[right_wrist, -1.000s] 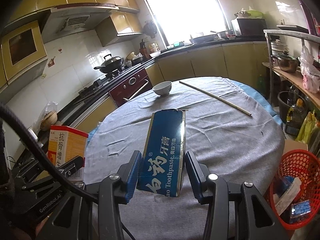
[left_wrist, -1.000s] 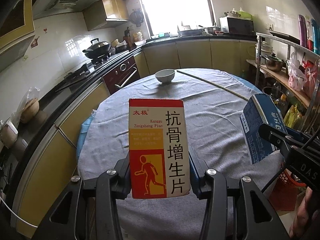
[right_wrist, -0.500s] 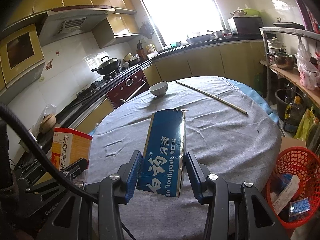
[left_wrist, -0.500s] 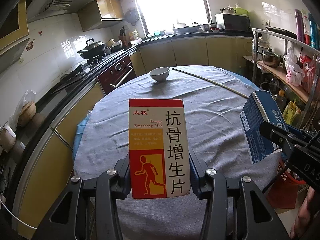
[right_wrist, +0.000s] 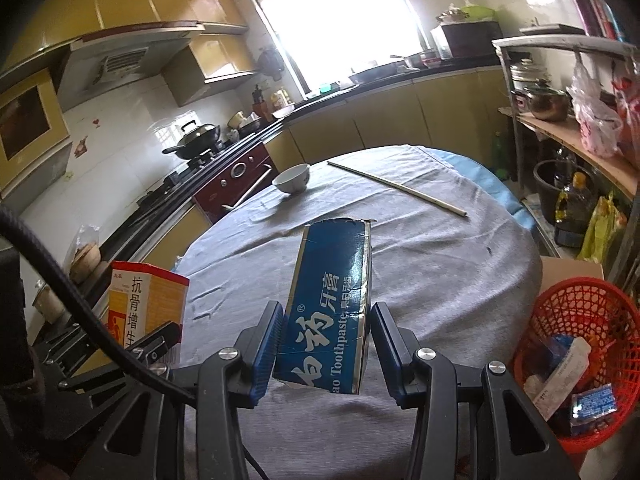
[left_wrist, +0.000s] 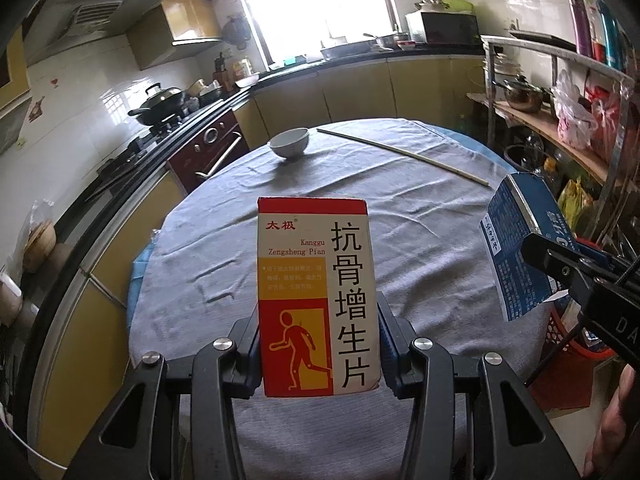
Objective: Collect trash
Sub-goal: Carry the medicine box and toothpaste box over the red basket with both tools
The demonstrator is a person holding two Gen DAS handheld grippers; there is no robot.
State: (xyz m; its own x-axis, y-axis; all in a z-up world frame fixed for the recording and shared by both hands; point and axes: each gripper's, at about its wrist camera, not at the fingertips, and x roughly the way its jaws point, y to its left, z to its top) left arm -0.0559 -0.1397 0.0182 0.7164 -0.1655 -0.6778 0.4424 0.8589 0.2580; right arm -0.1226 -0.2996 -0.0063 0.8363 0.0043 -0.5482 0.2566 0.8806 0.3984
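Observation:
My left gripper [left_wrist: 318,344] is shut on a red, yellow and white medicine box [left_wrist: 316,296], held upright above the near edge of the round table [left_wrist: 420,216]. My right gripper [right_wrist: 326,344] is shut on a blue toothpaste box [right_wrist: 332,304], also held above the table's near edge. In the left wrist view the toothpaste box [left_wrist: 520,248] shows at the right. In the right wrist view the medicine box [right_wrist: 144,304] shows at the left. A red mesh trash basket [right_wrist: 576,360] with several pieces of trash stands on the floor at the lower right.
A white bowl [left_wrist: 289,143] and a long thin stick [left_wrist: 404,156] lie at the far side of the grey tablecloth. A metal shelf rack [left_wrist: 560,120] with pots and bags stands on the right. The stove and counter [left_wrist: 160,140] run along the left.
Both grippers have drawn back a little from the table while holding their boxes. The right wrist view has swung slightly right, so more of the red basket shows.

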